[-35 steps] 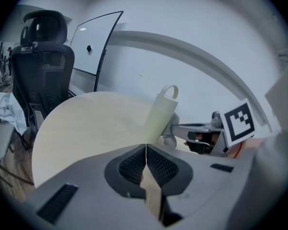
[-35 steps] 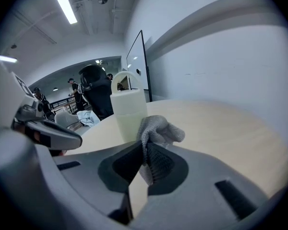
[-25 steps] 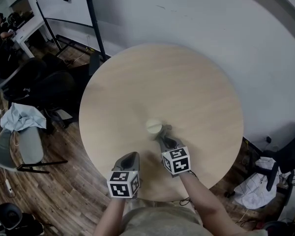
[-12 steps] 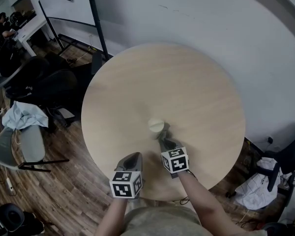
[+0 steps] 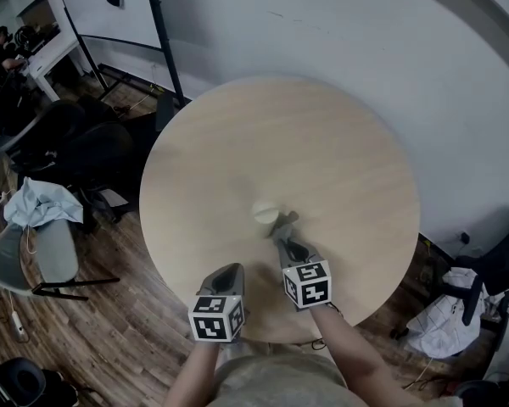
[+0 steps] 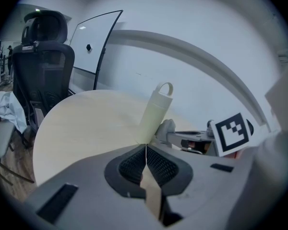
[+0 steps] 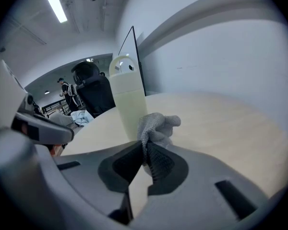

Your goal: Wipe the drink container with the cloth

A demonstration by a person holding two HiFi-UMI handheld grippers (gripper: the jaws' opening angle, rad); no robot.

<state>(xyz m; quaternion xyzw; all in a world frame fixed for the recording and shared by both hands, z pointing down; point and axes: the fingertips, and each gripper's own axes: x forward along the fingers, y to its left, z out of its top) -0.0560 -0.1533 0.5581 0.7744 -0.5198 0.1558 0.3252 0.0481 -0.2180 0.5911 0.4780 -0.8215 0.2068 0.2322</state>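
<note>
A pale, tall drink container with a loop on its lid stands upright on the round wooden table. My right gripper is shut on a grey cloth, which bunches out of the jaws just right of the container's lower side. In the right gripper view the cloth sits against or very close to the container. My left gripper is shut with nothing in it, near the table's front edge, left of the container.
Black office chairs stand left of the table, and a grey chair with a light blue garment is further left. A glass panel on a black stand is behind. White bags lie on the floor at right.
My right gripper has drawn back slightly toward me with the cloth, staying beside the container. The left gripper has stayed put.
</note>
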